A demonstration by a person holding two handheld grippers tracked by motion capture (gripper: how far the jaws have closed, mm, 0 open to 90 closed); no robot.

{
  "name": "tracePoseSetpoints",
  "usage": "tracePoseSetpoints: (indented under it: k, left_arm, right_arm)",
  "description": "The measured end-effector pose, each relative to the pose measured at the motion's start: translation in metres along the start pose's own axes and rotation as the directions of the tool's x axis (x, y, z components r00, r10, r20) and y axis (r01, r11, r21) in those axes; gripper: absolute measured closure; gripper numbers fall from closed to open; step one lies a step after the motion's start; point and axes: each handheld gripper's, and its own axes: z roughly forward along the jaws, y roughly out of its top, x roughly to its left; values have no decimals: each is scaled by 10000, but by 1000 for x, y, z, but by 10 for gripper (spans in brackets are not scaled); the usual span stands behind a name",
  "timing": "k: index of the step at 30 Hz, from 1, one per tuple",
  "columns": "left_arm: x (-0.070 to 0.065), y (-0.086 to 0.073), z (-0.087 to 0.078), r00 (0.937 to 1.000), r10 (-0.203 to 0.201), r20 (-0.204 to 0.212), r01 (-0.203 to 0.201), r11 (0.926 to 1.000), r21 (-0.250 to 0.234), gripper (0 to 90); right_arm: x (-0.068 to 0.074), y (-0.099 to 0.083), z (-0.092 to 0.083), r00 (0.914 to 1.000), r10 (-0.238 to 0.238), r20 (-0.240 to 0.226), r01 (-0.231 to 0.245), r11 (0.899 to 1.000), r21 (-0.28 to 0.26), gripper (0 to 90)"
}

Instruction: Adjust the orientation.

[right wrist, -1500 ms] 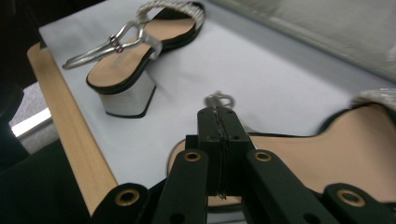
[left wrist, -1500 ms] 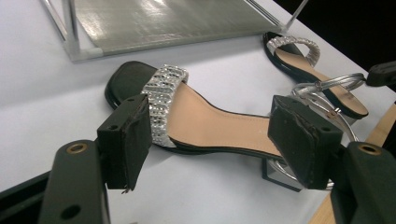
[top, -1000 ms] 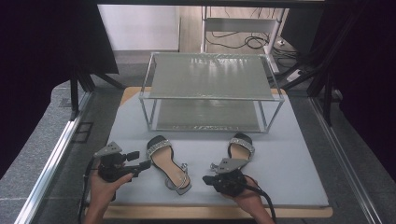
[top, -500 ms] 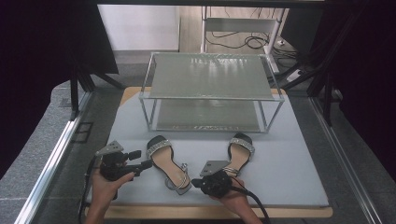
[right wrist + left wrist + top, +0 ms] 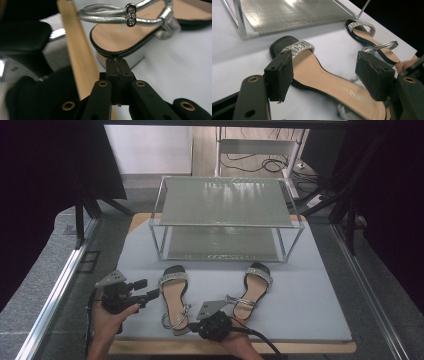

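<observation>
Right tool (image 5: 192,325), pads together, having slid to the left sandal's (image 5: 174,299) heel; left tool (image 5: 150,294), pads apart, straddling it; next, clamping.

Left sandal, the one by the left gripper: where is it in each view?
High view: left sandal, lower centre-left on the mat.
Left gripper view: sandal across the middle, running between the open jaws.
Right gripper view: its heel end at top centre.
Shared landmark: its silver ankle strap.

Two sandals side by side on the mat (image 5: 310,310), left sandal (image 5: 174,301) nearer the front edge than right sandal (image 5: 252,289), both before the two-tier rack (image 5: 227,217) standing behind.
</observation>
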Motion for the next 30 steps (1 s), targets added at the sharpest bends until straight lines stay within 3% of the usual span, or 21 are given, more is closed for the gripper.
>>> tracePoseSetpoints:
  k: [2, 5, 8, 13, 16, 21, 22, 23, 24, 27, 29, 30]
  left_arm:
    - [0, 0, -2, 10000, 11, 45, -10, 10000, -61, 309]
    - [0, 1, -4, 10000, 46, 36, -46, 10000, -77, 309]
    - [2, 1, -8, 10000, -24, 9, 24, 9998, -188, 309]
    - [3, 1, -10, 10000, -99, -6, 99, 9998, -198, 309]
    - [3, 1, -11, 10000, -87, 6, 87, 9997, -238, 309]
    - [3, 2, -14, 9999, -148, -56, 147, 9996, -243, 308]
    - [3, 2, -14, 9999, -148, -56, 147, 9996, -243, 309]
    - [2, 2, -14, 9998, -155, -103, 153, 9996, -218, 309]
    - [1, 2, -14, 9997, -132, -185, 129, 9998, -157, 309]
    - [-2, 2, -12, 9995, -52, -321, 53, 10000, 22, 310]
    - [-3, 3, -10, 9995, -24, -326, 29, 9999, 147, 309]
    - [-3, 3, -10, 9995, -24, -326, 29, 9999, 147, 309]
  right_arm:
    - [7, 7, 15, 9988, -81, -482, 73, 9998, -173, 897]
    - [12, 13, 25, 9986, -143, -519, 129, 9995, -281, 897]
    - [16, 27, 49, 9975, -17, -709, -28, 9980, -624, 895]
    - [18, 40, 68, 9967, 63, -811, -128, 9968, -789, 876]
    - [19, 40, 68, 9975, -66, -709, 13, 9972, -744, 857]
    - [11, 28, 30, 9999, -25, -104, 15, 9953, -966, 837]
    - [11, 28, 30, 9999, -25, -104, 15, 9953, -966, 837]
    - [10, 23, 19, 10000, -24, 42, 28, 9936, -1130, 831]
    - [5, 13, -4, 9993, 57, 358, -4, 9892, -1467, 814]
    - [-4, -5, -39, 9949, 366, 942, -183, 9819, -1885, 770]
    - [-10, -17, -59, 9898, 490, 1334, -202, 9777, -2090, 716]
    - [-10, -17, -59, 9898, 490, 1334, -202, 9777, -2090, 716]
